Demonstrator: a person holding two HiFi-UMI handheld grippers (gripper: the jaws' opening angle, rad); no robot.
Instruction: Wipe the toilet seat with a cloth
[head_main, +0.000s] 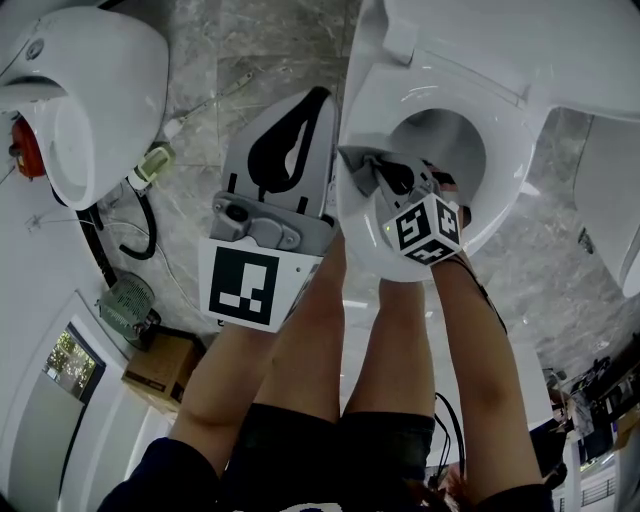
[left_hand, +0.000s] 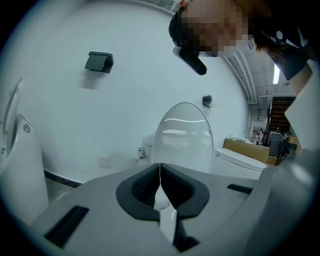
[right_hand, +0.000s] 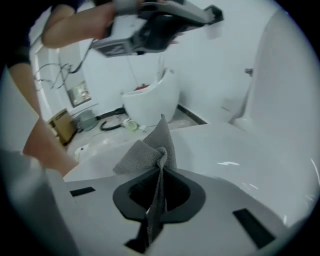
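The white toilet seat (head_main: 505, 150) rings the bowl at the upper right of the head view. My right gripper (head_main: 388, 178) is over the seat's left rim, shut on a grey cloth (head_main: 362, 163). In the right gripper view the cloth (right_hand: 146, 152) stands up pinched between the jaws of that gripper (right_hand: 161, 167), with the seat's white surface (right_hand: 240, 150) just beyond. My left gripper (head_main: 318, 98) hovers left of the toilet, off the seat. In its own view the left gripper (left_hand: 160, 172) is shut on nothing.
A second white fixture (head_main: 95, 100) stands at the far left, with a small bottle (head_main: 155, 162), a black hose (head_main: 140, 228) and a cardboard box (head_main: 160, 372) on the floor below it. The left gripper view faces a toilet with a raised lid (left_hand: 182, 140) against a white wall.
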